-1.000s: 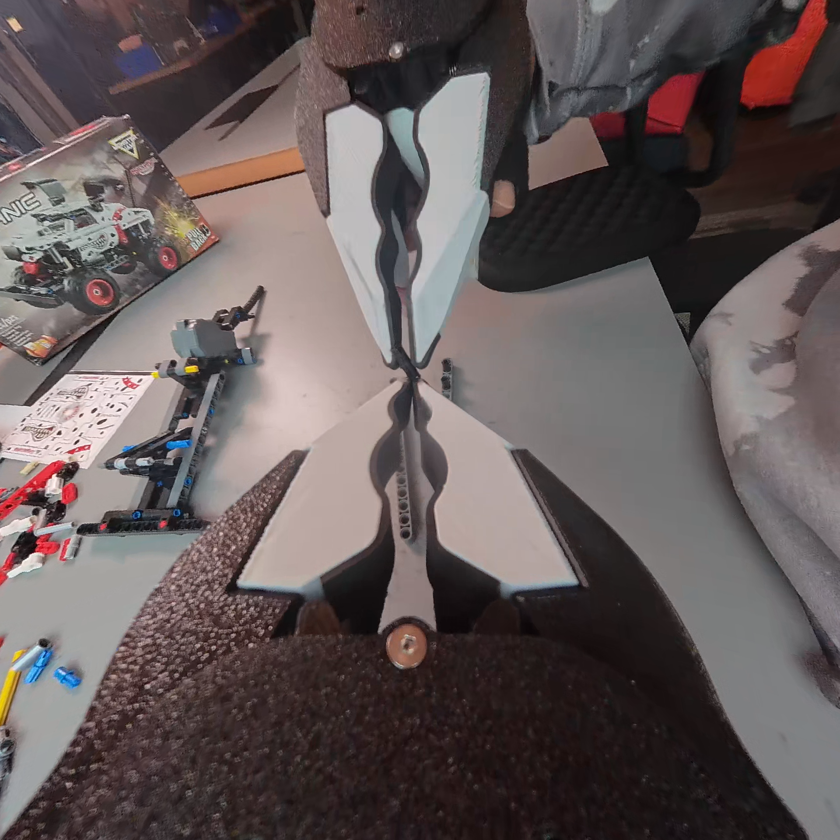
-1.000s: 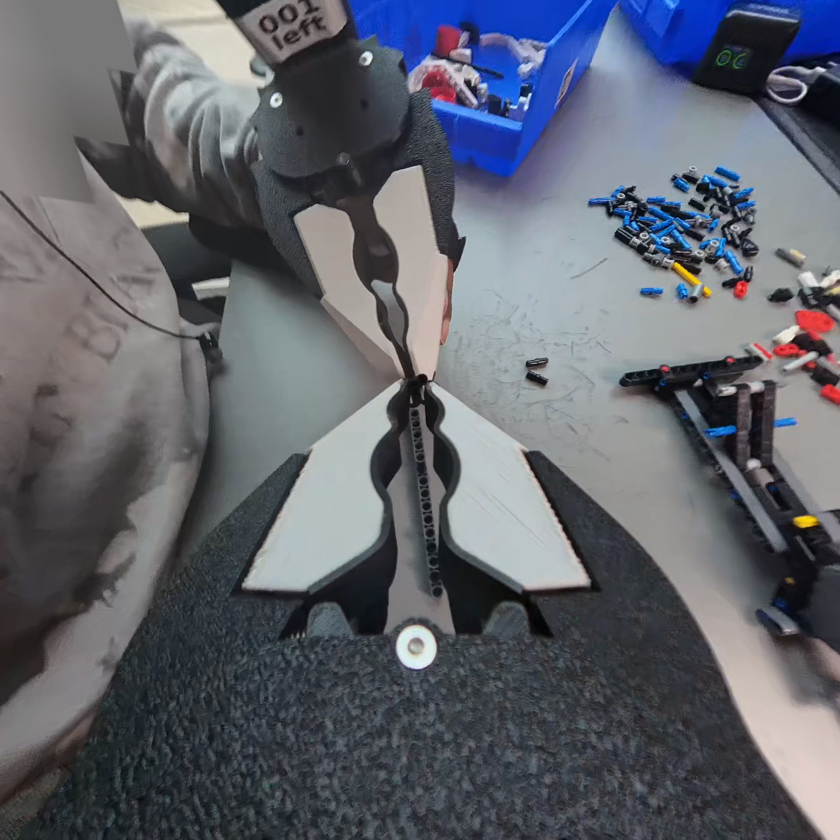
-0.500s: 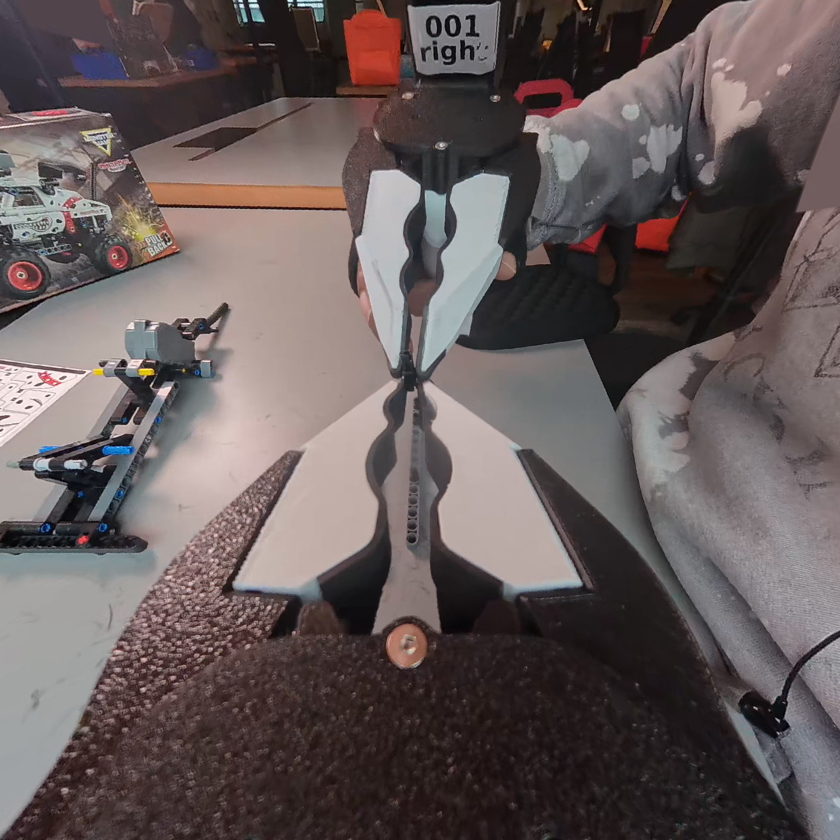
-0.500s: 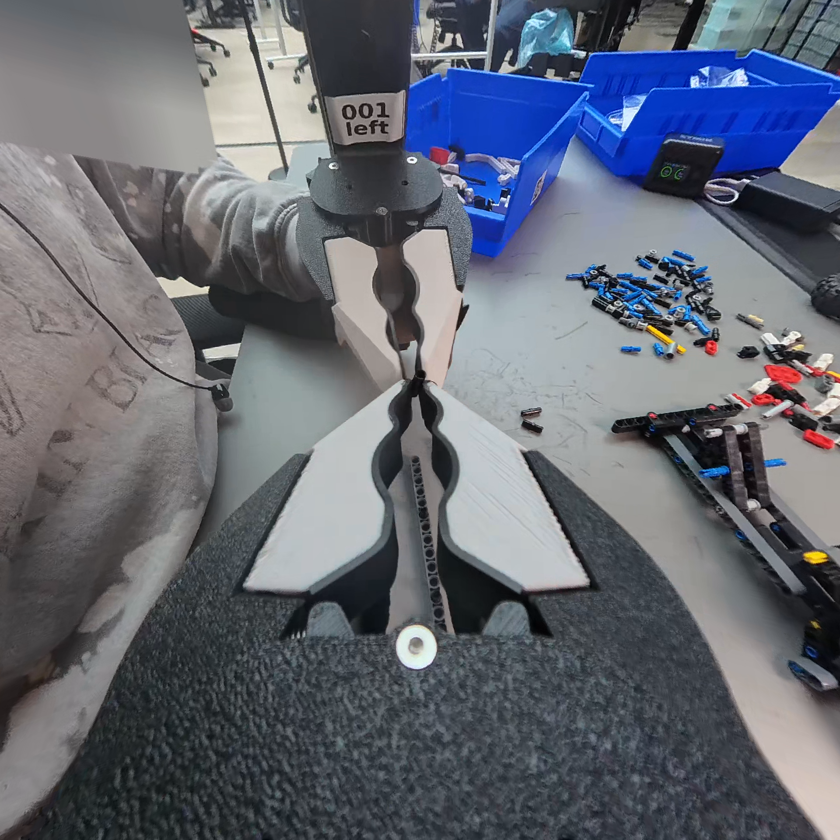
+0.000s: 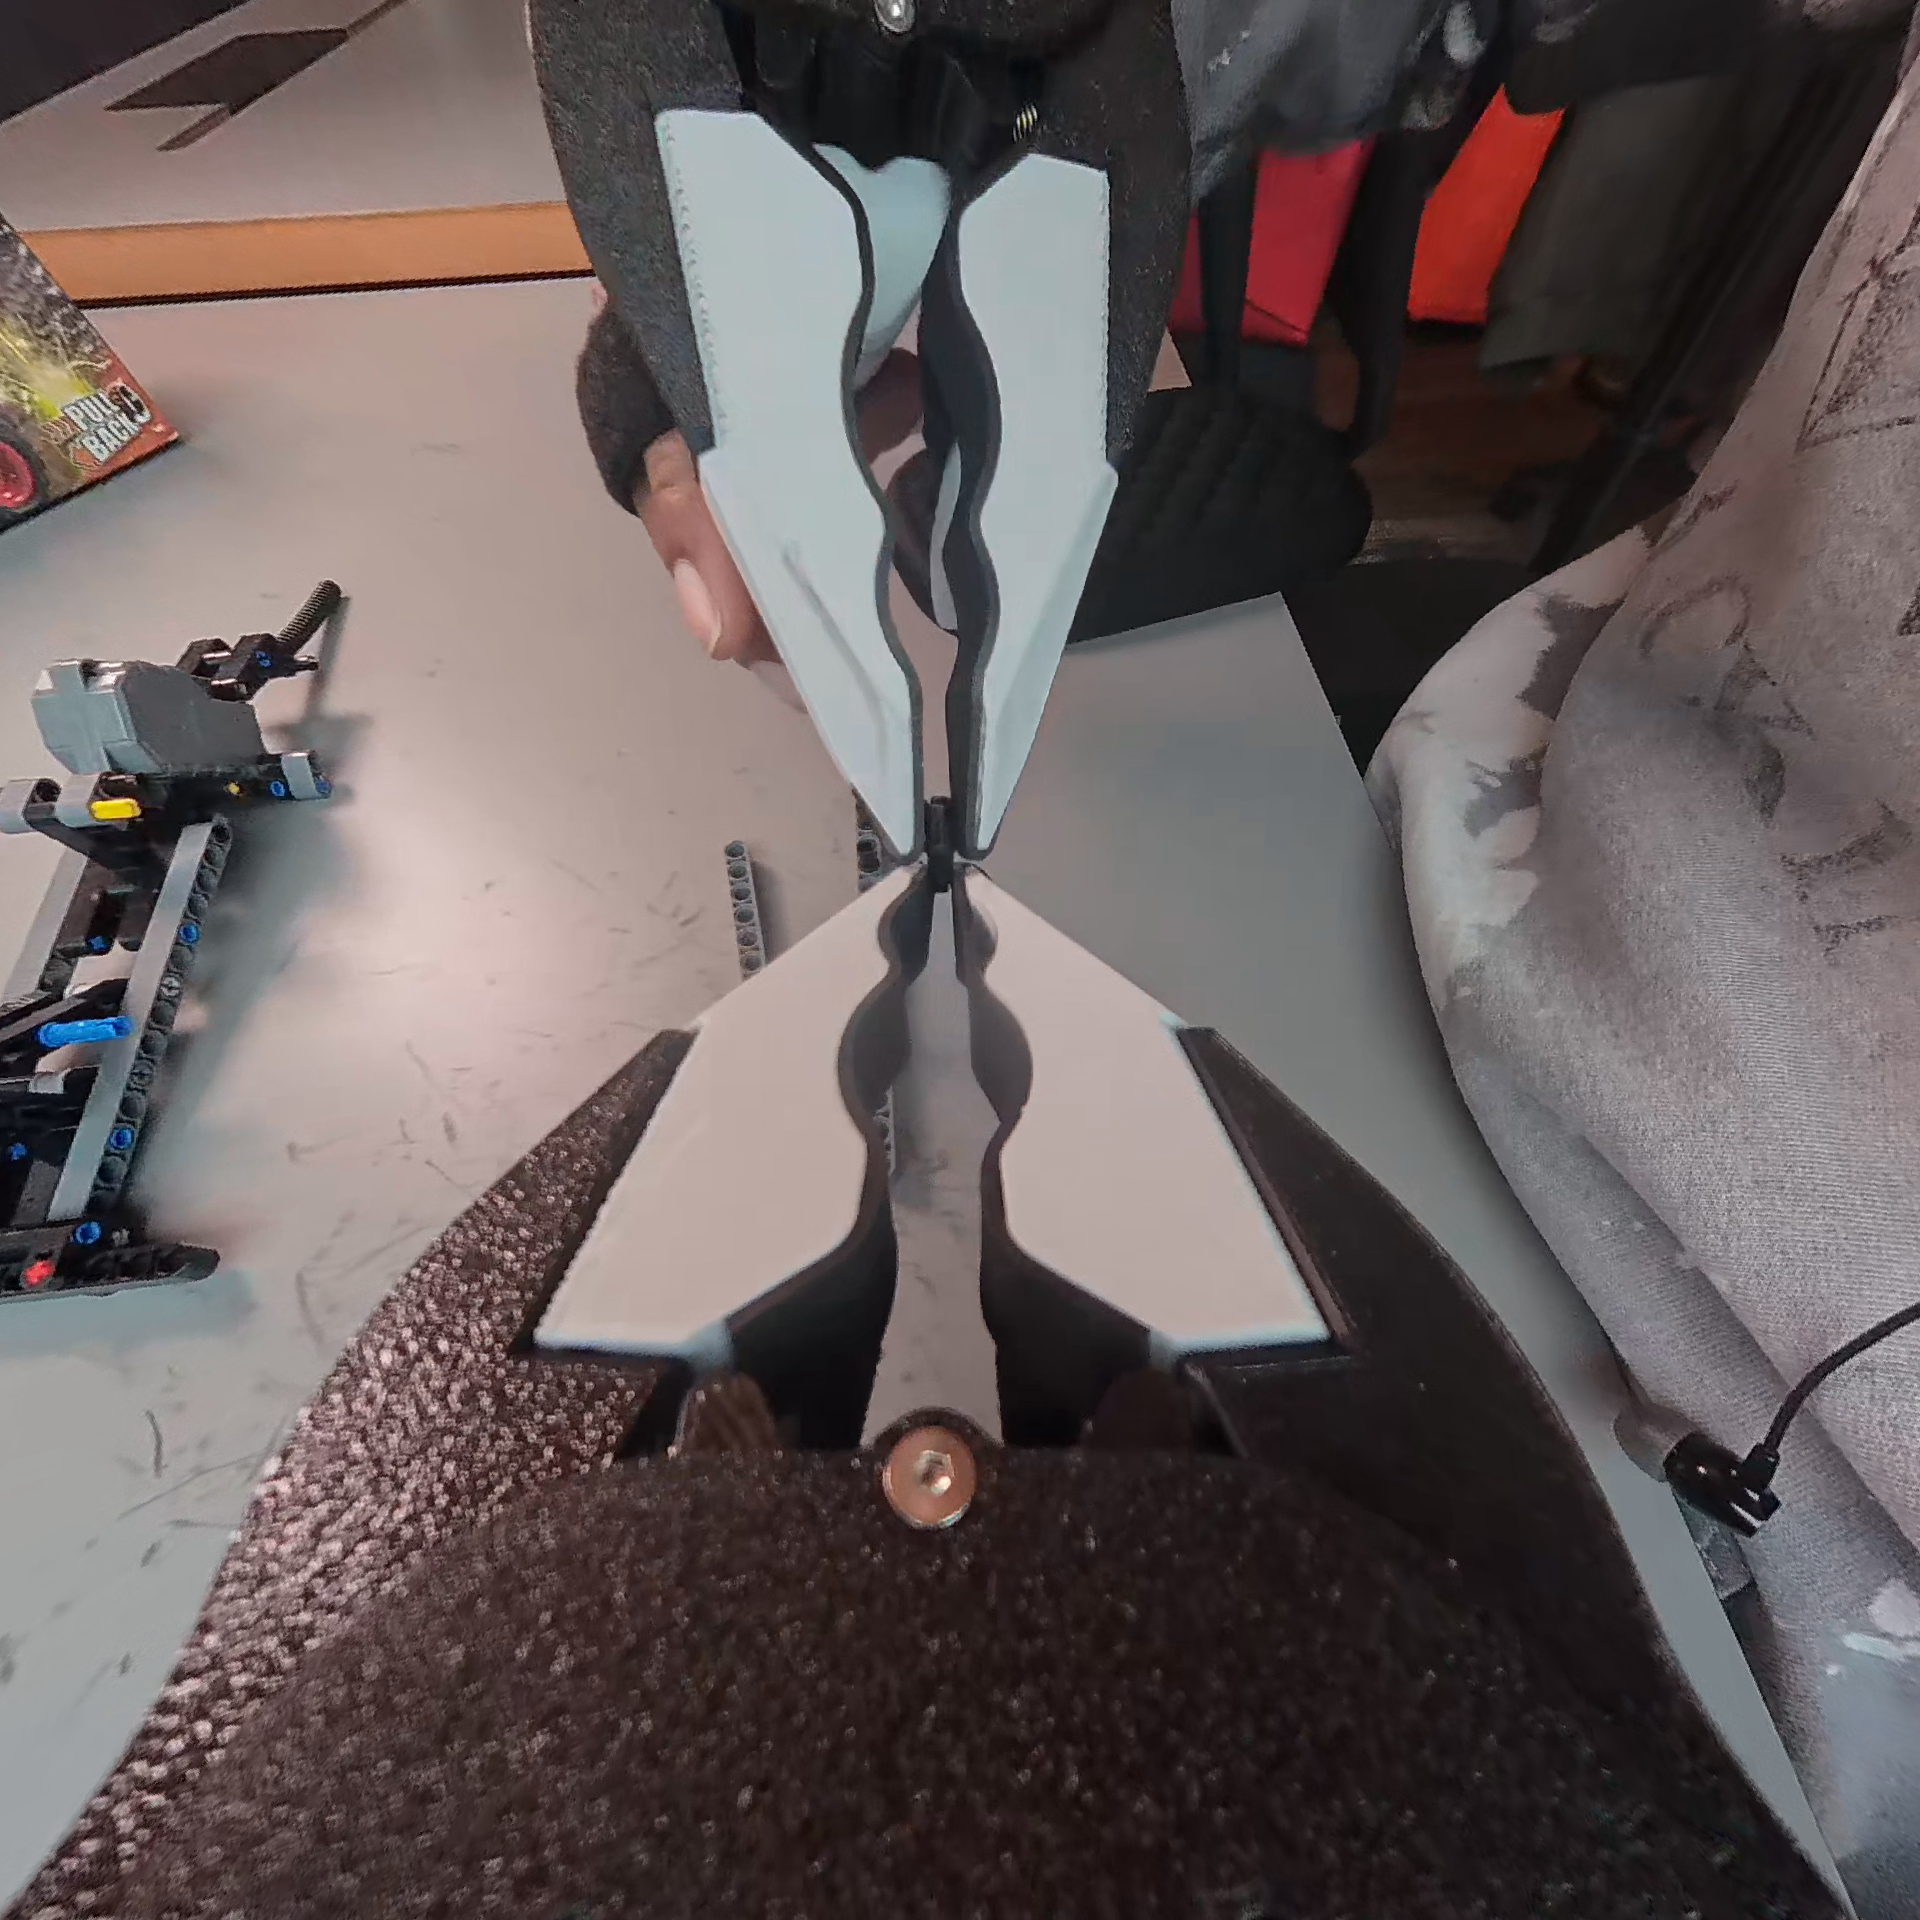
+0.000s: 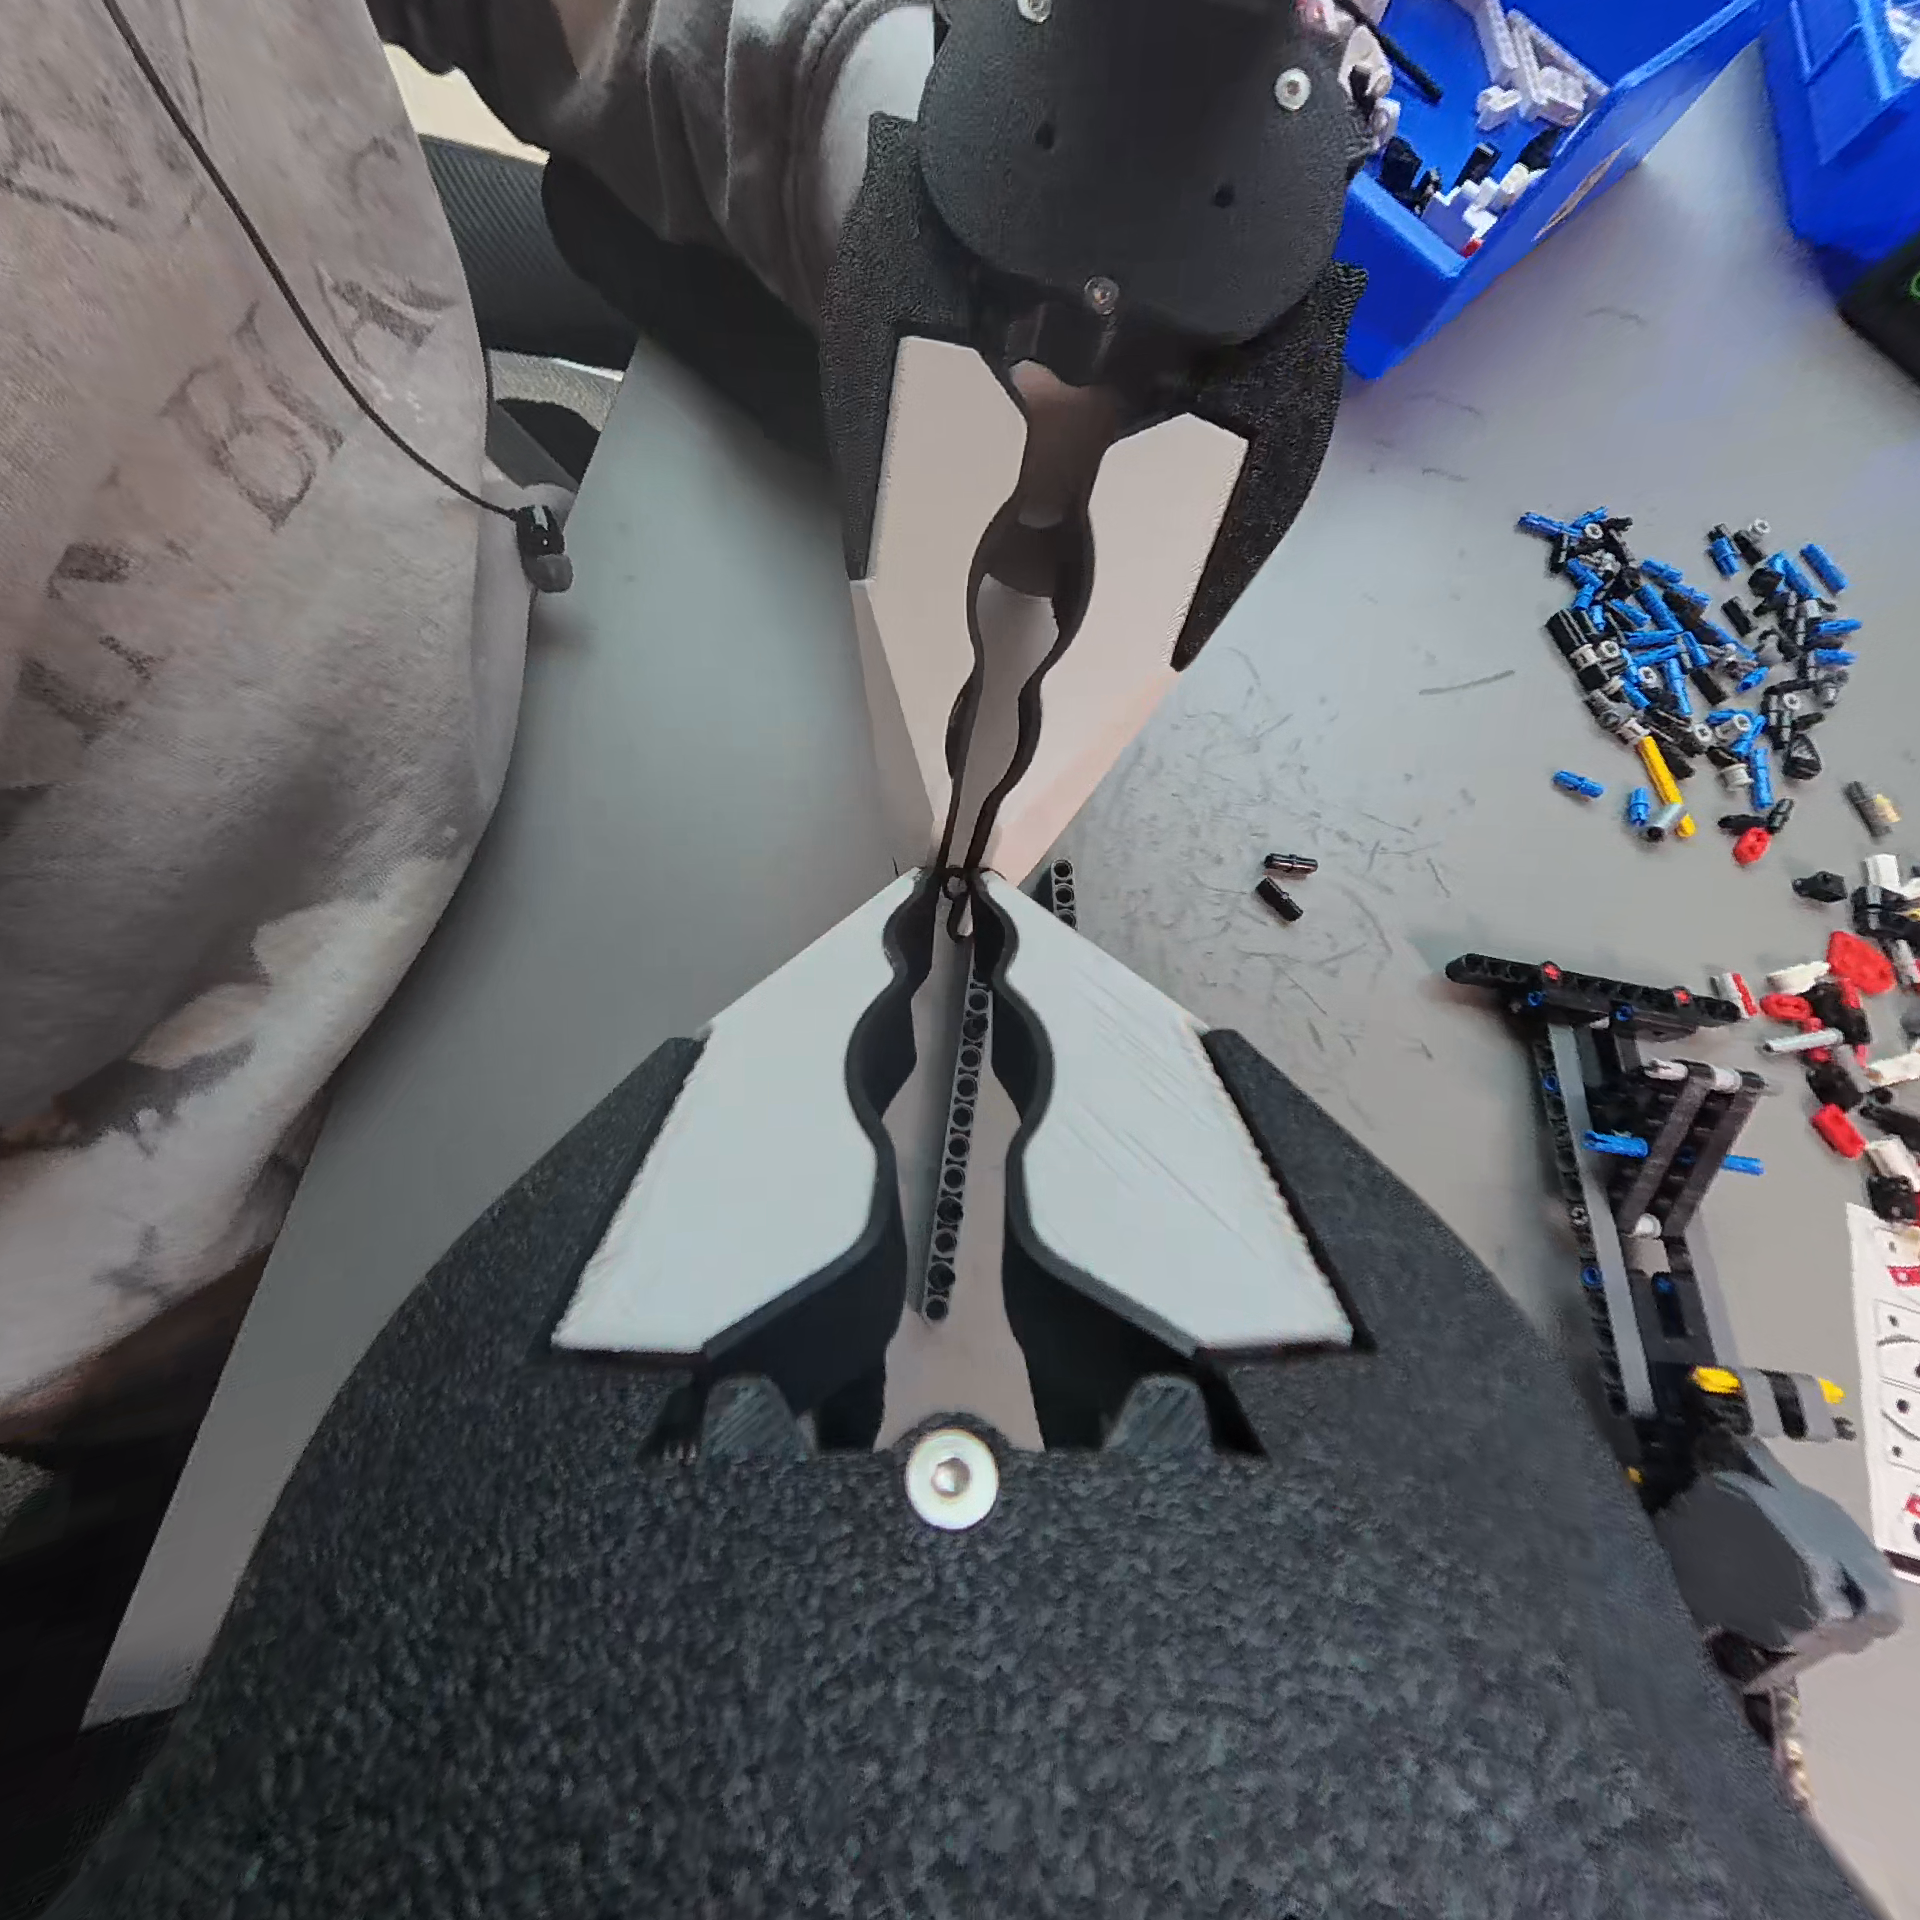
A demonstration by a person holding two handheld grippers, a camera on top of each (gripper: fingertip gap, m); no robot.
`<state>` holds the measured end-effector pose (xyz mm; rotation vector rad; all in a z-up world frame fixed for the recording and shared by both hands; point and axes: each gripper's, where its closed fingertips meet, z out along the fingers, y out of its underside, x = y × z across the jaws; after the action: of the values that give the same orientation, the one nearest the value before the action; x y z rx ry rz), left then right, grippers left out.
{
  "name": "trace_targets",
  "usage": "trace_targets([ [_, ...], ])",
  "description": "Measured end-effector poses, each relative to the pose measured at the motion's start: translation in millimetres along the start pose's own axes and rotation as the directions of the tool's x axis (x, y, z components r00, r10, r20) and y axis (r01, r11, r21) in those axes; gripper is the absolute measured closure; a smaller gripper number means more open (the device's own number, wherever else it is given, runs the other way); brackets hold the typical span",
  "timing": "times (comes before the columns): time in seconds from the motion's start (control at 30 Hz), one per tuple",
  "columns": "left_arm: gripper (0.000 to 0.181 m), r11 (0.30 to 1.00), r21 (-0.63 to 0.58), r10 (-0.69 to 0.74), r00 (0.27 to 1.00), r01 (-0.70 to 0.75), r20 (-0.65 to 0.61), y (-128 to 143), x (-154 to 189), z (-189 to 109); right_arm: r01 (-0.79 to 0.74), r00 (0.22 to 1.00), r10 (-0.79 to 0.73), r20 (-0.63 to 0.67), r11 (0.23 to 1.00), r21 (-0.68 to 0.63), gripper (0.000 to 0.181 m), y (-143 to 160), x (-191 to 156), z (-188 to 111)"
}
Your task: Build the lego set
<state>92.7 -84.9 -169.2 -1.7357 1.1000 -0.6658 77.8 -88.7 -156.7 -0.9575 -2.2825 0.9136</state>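
Observation:
My left gripper (image 5: 940, 883) and my right gripper (image 5: 940, 816) meet tip to tip above the grey table (image 5: 499, 665). Both are shut, with a small black pin (image 5: 938, 844) pinched between the two sets of tips. In the right wrist view my right gripper (image 6: 956, 906) is at the bottom and the left gripper (image 6: 956, 862) comes in from above. Two dark grey holed beams lie on the table under them (image 5: 743, 904) (image 6: 961, 1122). The partly built black and grey chassis (image 5: 114, 935) (image 6: 1621, 1143) lies to the side.
A pile of blue and black pins (image 6: 1694, 665), two loose black pins (image 6: 1283, 883), red and white parts (image 6: 1849, 997) and an instruction sheet (image 6: 1896, 1351) lie beyond the chassis. A blue bin (image 6: 1455, 208) stands at the back. The set's box (image 5: 62, 436) lies far left. A person's grey sweatshirt (image 5: 1662, 831) is at the table edge. Left and right tips are no more than a few centimetres apart.
Both grippers stay tip to tip. They tilted up half a second ago and now point back down at the table. The pair sits closer to the beams.

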Motion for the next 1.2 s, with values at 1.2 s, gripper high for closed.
trace_targets([
  [1.2,0.172,0.921,-0.375,-0.047,0.986,0.104,0.160,79.2,-38.5,-5.4,-0.018,0.996,0.064,0.063,0.831,-0.556,0.177,101.8,33.9,1.4],
])
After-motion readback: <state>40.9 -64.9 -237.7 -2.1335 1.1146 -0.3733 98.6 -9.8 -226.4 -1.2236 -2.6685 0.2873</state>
